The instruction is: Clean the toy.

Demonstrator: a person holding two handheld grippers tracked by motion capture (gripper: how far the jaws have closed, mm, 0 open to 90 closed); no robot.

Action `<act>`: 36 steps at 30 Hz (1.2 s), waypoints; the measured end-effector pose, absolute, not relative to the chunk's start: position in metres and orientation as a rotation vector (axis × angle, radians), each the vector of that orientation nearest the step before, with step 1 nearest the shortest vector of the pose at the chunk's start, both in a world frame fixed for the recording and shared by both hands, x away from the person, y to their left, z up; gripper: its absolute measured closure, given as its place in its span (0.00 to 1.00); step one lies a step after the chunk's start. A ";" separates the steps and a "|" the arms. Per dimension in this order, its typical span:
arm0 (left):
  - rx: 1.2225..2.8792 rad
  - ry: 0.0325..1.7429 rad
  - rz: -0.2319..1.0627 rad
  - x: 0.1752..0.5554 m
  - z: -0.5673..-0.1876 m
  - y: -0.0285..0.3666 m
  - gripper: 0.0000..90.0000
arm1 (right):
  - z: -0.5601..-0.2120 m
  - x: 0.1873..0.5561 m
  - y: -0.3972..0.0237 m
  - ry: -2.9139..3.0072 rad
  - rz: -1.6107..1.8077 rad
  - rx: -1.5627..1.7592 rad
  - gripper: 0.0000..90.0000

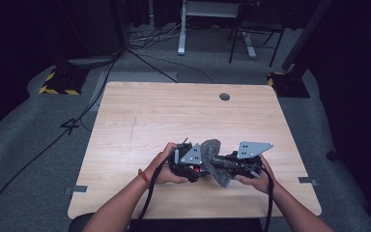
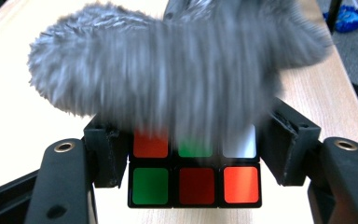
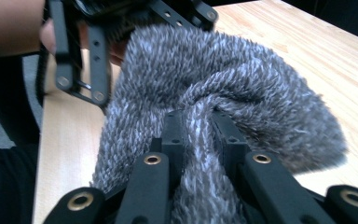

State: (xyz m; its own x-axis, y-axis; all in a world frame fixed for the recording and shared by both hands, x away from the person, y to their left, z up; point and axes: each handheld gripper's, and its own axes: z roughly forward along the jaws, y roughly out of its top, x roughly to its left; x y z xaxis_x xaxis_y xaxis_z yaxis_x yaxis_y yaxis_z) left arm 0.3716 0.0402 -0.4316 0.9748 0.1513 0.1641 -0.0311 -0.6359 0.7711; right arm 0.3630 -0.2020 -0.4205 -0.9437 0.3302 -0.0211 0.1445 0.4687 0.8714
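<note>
Low in the middle of the high view, the person's two hands meet over the wooden table (image 1: 140,116), each with a gripper. The left gripper (image 2: 196,154) is clamped on a cube (image 2: 195,179) with coloured squares: its jaws press the cube's two sides, and in the left gripper view the cube sits bottom centre, showing red, green and white squares above green, dark red and orange ones. The right gripper (image 3: 200,135) is pinched tight on a fold of a fuzzy grey cloth (image 3: 242,88), which bunches up between its jaws at the bottom centre of the right gripper view. The cloth drapes over the top of the cube and covers the upper half of the left gripper view, blurred there. In the high view the cloth (image 1: 216,162) lies between the two grippers, touching both.
</note>
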 end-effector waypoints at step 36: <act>2.108 0.089 0.257 0.370 -0.413 0.059 0.36 | -0.445 0.383 -0.214 2.633 1.560 0.590 0.87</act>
